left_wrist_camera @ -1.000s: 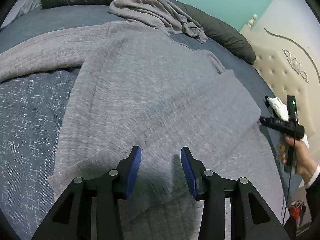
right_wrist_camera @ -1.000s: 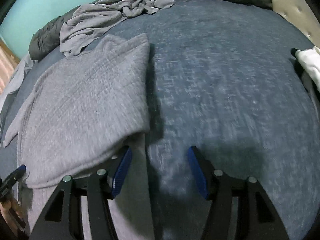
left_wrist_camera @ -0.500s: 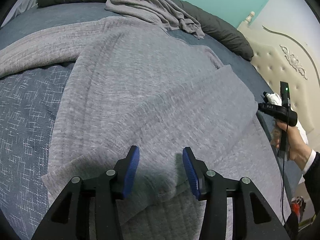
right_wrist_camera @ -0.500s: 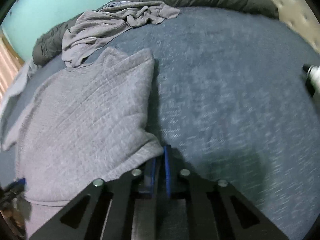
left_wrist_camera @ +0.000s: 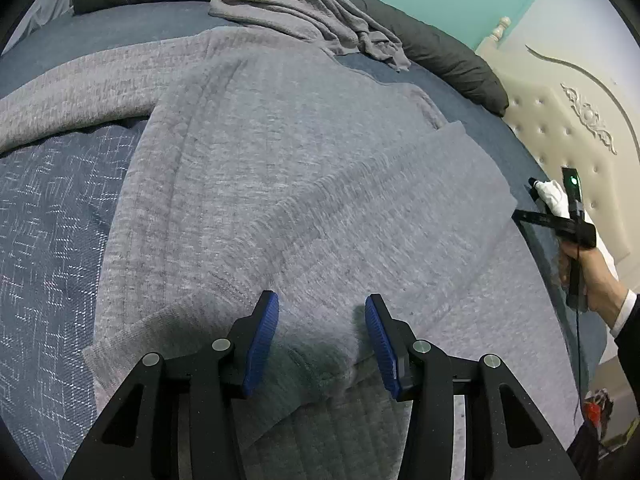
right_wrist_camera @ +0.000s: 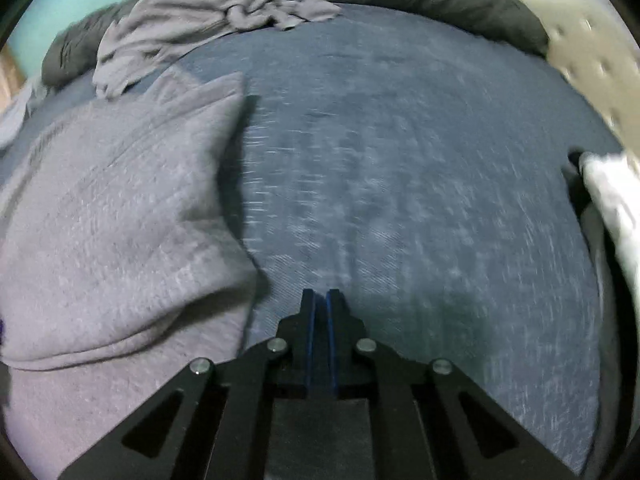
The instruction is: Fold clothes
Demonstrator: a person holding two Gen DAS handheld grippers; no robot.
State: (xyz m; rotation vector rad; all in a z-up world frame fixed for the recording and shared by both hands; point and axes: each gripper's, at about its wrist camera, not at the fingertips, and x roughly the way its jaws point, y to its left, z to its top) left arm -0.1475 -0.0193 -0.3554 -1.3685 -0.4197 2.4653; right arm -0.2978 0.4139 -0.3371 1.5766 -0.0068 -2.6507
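- A large grey knit sweater (left_wrist_camera: 256, 184) lies spread flat across the dark blue bedspread (left_wrist_camera: 48, 216), taking up most of the near side of the bed.
- One sleeve (left_wrist_camera: 392, 216) is folded inward over the body of the sweater, lying diagonally toward the hem; the other sleeve (left_wrist_camera: 80, 88) stretches out flat to the far left.
- The left gripper (left_wrist_camera: 322, 336) hangs just above the lower part of the sweater with its blue-padded jaws spread apart and nothing between them; the end of the folded sleeve lies under the gap.
- The right gripper (right_wrist_camera: 320, 300) has its two fingers pressed together, nothing visible between the pads. It sits over bare bedspread (right_wrist_camera: 420, 184), just beside the sweater's right edge (right_wrist_camera: 132, 220) and apart from it.
- From the left view, the person's right hand (left_wrist_camera: 588, 276) is seen gripping that tool's handle at the bed's edge, a white cuff and dark sleeve behind it.
- A second grey garment (left_wrist_camera: 308, 12) lies crumpled at the far side of the bed, against a long dark grey pillow (left_wrist_camera: 440, 56).
- A cream tufted headboard (left_wrist_camera: 560, 136) stands on the right, and something white (right_wrist_camera: 612, 196) lies at that edge of the bed; too blurred to identify.
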